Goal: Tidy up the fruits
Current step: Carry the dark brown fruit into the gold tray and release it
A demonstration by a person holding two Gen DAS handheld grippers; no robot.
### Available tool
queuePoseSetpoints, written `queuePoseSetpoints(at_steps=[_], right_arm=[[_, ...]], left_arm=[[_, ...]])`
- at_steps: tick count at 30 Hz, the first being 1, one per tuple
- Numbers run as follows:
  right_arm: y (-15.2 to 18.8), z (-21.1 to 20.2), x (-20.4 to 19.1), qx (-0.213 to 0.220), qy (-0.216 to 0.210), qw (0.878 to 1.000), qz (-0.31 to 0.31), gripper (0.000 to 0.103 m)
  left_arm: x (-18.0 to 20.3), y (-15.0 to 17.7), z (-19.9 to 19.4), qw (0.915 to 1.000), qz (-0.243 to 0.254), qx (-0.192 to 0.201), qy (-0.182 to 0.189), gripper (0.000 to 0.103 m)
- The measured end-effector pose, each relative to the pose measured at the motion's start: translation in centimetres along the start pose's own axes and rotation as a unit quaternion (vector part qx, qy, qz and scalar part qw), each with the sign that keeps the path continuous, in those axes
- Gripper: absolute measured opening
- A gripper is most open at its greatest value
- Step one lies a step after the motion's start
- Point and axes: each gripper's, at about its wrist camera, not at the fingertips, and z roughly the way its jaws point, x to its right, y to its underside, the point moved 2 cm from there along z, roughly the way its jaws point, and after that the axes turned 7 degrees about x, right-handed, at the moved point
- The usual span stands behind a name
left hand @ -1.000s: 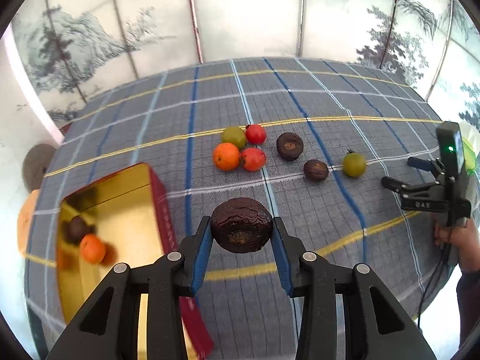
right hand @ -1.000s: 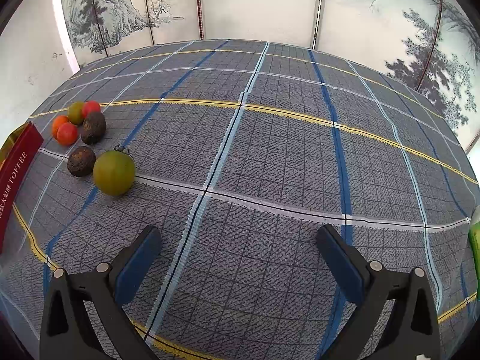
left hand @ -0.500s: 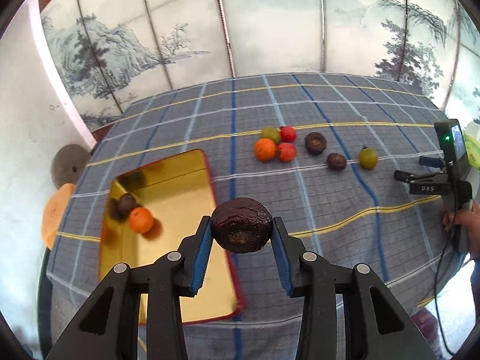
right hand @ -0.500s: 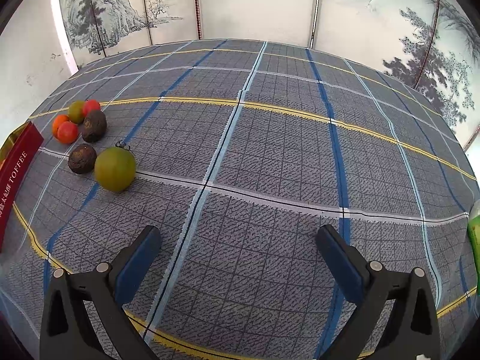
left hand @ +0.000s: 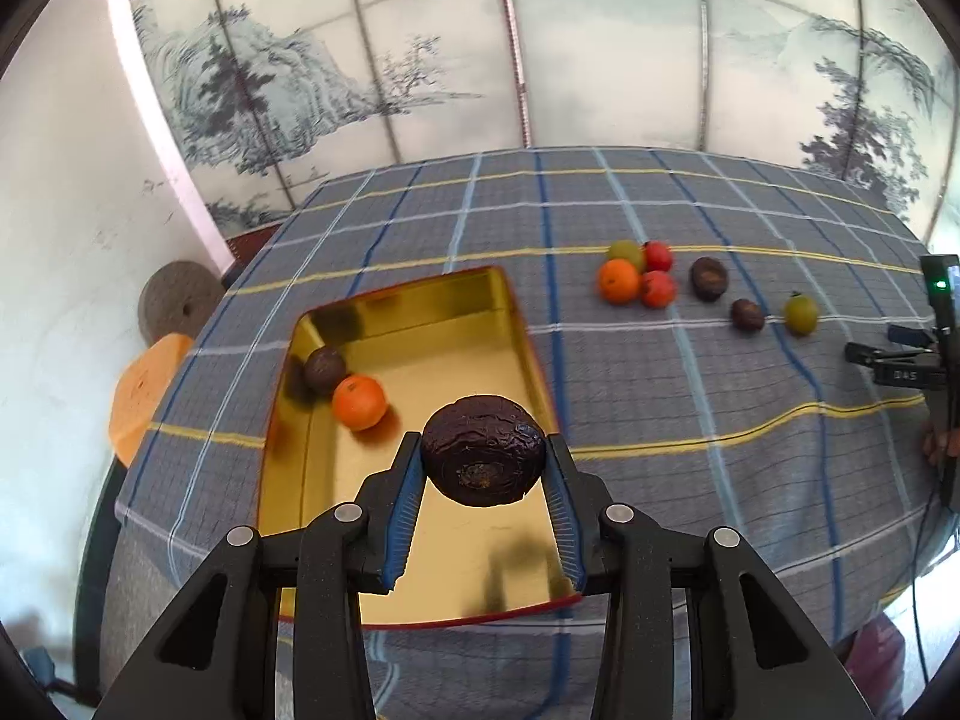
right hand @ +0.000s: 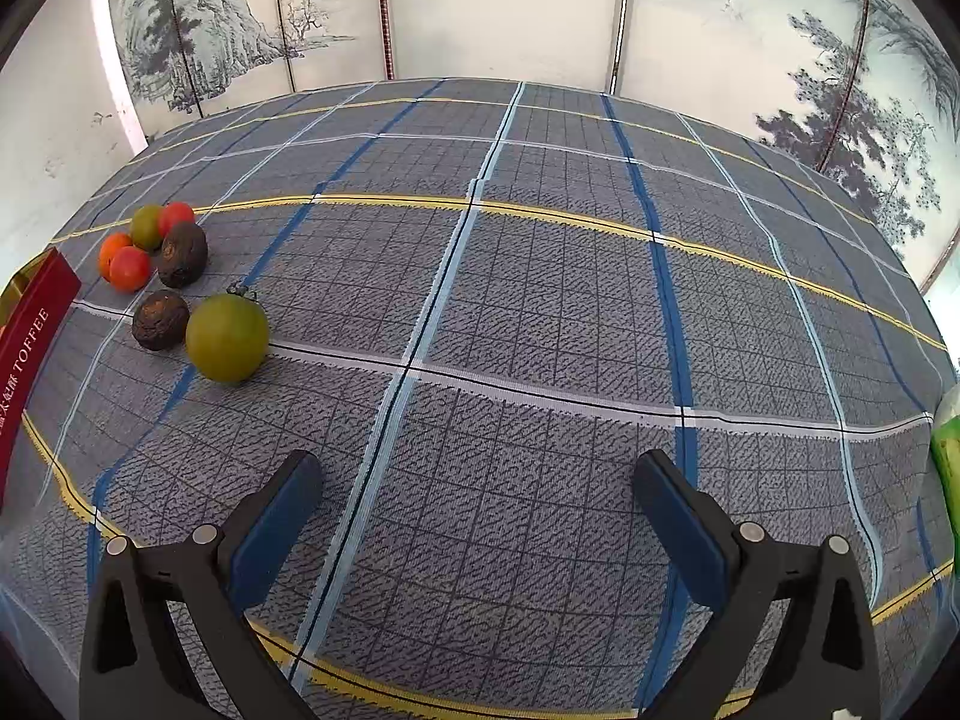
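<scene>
My left gripper [left hand: 483, 468] is shut on a dark wrinkled passion fruit [left hand: 483, 459] and holds it above the gold tin tray [left hand: 420, 324]. The tray holds an orange [left hand: 359, 401] and another dark fruit [left hand: 324, 368]. On the cloth to the right lie an orange [left hand: 618, 281], red tomatoes [left hand: 657, 289], a green fruit [left hand: 625, 251], two dark fruits [left hand: 708, 278] and a green tomato [left hand: 801, 313]. My right gripper [right hand: 474, 486] is open and empty above bare cloth; the green tomato [right hand: 227, 337] and a dark fruit [right hand: 159, 320] lie to its left.
The table wears a blue-grey plaid cloth [right hand: 540, 300]. The tray's red side [right hand: 30, 330] shows at the left edge of the right wrist view. A green packet [right hand: 948, 456] sits at the right edge. The other gripper [left hand: 918, 354] shows at the table's right edge. Painted screens stand behind.
My left gripper has carried the passion fruit left and back, from over the cloth to over the tray. The right gripper has barely moved.
</scene>
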Motion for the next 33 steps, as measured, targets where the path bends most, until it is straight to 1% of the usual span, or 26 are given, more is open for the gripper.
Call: queuePoseSetpoints(at_steps=[7, 13, 25, 33], right_arm=[[0.0, 0.0, 0.0, 0.000, 0.002, 1.000, 0.003, 0.103], [0.0, 0.1, 0.0, 0.001, 0.002, 1.000, 0.003, 0.103], [0.0, 0.1, -0.1, 0.001, 0.003, 1.000, 0.003, 0.103], [0.0, 0.0, -0.1, 0.001, 0.004, 1.000, 0.004, 0.103]], left_arm=[[-2.1, 1.3, 1.6, 0.9995, -0.007, -0.012, -0.027, 0.041], [-3.8, 2.3, 3.1, 0.9986, -0.023, -0.028, -0.037, 0.041], [-6.1, 4.0, 5.6, 0.9970, -0.044, -0.048, -0.041, 0.041], [-6.8, 4.7, 6.5, 0.9969, -0.047, -0.046, -0.043, 0.041]])
